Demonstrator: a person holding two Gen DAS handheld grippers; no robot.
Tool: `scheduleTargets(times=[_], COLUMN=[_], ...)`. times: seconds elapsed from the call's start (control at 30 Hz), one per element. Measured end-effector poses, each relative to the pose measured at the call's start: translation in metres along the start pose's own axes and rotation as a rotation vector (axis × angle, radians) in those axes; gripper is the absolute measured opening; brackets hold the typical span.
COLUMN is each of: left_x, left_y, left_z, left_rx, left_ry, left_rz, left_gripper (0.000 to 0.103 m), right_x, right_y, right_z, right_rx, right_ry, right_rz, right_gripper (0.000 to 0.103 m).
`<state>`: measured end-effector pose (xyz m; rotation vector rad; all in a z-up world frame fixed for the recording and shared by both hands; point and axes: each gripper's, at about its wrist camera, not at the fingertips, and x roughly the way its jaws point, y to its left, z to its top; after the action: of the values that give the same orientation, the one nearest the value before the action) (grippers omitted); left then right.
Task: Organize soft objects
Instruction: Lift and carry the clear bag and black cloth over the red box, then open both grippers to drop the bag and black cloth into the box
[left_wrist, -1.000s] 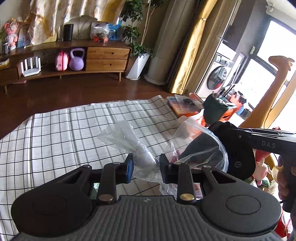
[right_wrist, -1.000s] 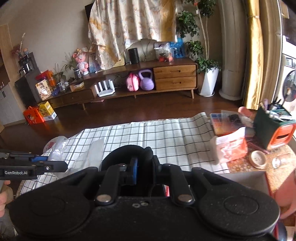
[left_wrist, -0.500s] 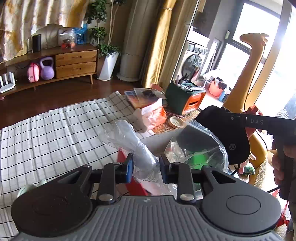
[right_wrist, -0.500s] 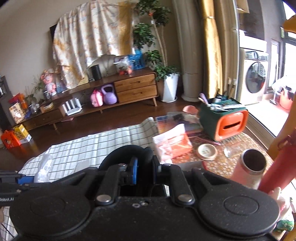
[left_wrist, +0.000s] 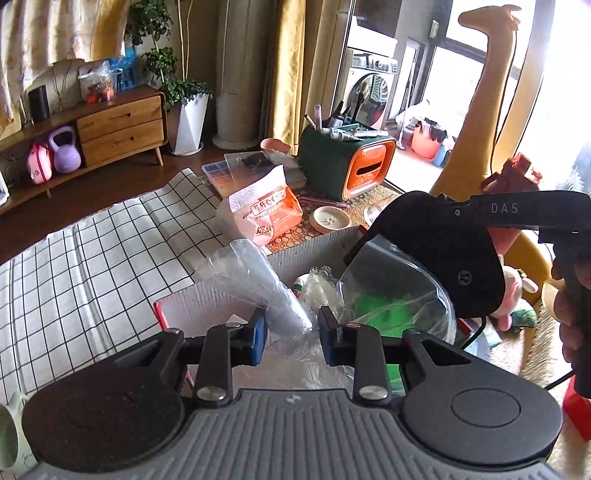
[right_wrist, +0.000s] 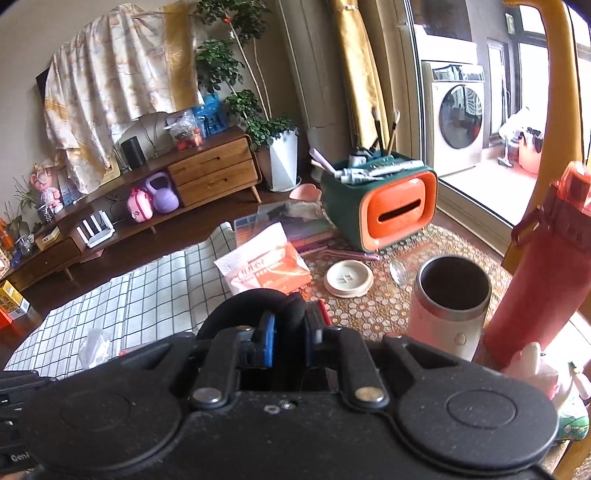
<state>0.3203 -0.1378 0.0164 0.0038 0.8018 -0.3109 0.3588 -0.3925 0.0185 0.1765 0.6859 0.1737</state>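
Over cardboard box: crumpled clear bag

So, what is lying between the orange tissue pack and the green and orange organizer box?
In the right wrist view, a flat paint palette case and some pink and purple pens lie between the tissue pack and the organizer box.

Box mouth open; tissue pack, cup crowd far rim.
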Motion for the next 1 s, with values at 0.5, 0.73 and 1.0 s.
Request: scheduleTargets(times=[0.5,0.73,1.0], left_x=[0.079,0.101,0.115], left_y=[0.015,0.023,0.018], left_z=[-0.004,-0.014,-0.024], left_rx=[-0.089,-0.119,-0.066], left_ry=[0.094,0.16,0.209], left_rz=[-0.004,-0.016,0.024], left_gripper=[0.029,0.029,0.029], right_x=[0.063,0.076,0.077], right_y=[-0.017,-0.018,-0.011], right_z=[-0.031,-0.048,-0.064], right_rx=[0.065,0.031,-0.006], right_ry=[0.101,0.154,0.184], right_rz=[0.056,0.042,0.026], right_gripper=[0.014,0.014,0.015])
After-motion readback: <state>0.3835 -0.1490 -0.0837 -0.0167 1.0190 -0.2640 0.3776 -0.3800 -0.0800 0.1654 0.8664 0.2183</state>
